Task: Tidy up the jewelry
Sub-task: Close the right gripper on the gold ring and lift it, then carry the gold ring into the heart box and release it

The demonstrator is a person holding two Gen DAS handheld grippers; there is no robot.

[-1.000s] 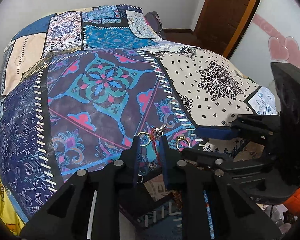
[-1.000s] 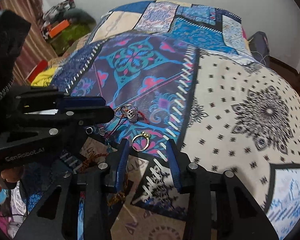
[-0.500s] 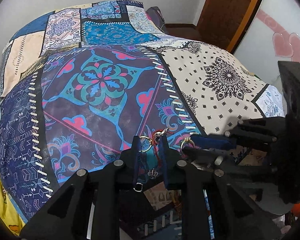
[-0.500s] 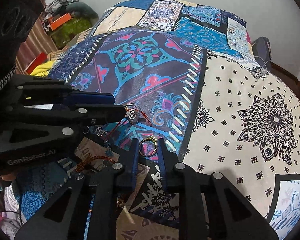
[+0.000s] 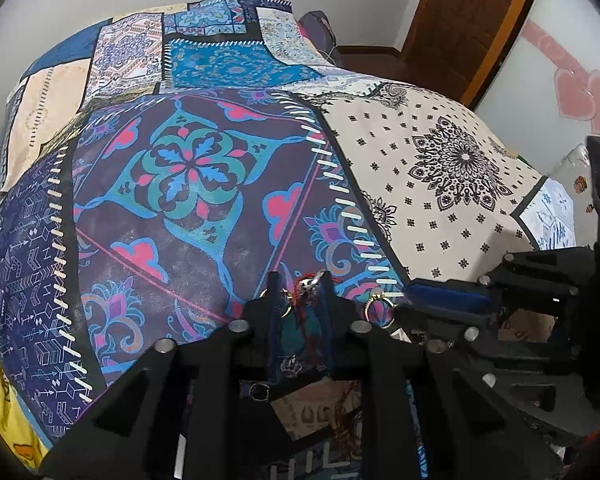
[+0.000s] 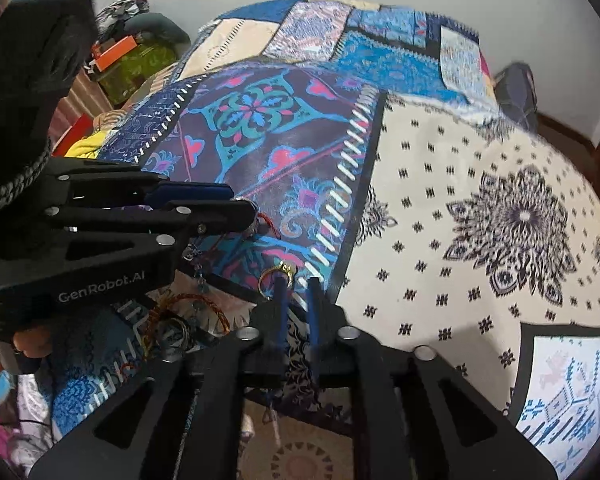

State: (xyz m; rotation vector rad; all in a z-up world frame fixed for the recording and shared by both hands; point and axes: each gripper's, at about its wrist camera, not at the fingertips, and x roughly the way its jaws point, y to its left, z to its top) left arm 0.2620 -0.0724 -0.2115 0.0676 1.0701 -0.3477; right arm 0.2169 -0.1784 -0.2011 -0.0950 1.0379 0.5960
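My left gripper (image 5: pixel 300 286) is nearly shut around a silver charm on a red cord (image 5: pixel 309 282), with a gold ring (image 5: pixel 281 304) by its left finger. In the right wrist view the left gripper (image 6: pixel 240 210) hides most of the charm; its red cord (image 6: pixel 270 224) shows. My right gripper (image 6: pixel 296 286) is shut, its left finger through a gold ring with a stone (image 6: pixel 274 278). That ring also shows in the left wrist view (image 5: pixel 379 310) at the right gripper's (image 5: pixel 410 300) tip. All lies on a patchwork bedspread (image 5: pixel 188 168).
A braided red-gold bracelet (image 6: pixel 188 308) and thin bangles (image 6: pixel 172 330) lie below the left gripper. A small ring (image 5: pixel 260 392) and a crown charm (image 5: pixel 290 364) lie between my left fingers. A wooden door (image 5: pixel 468 20) stands at the back right. Clutter (image 6: pixel 128 56) sits beyond the bed's left side.
My right gripper has closed from wide open onto the gold ring with the stone. My left gripper stays around the charm and cord; both views have tilted slightly.
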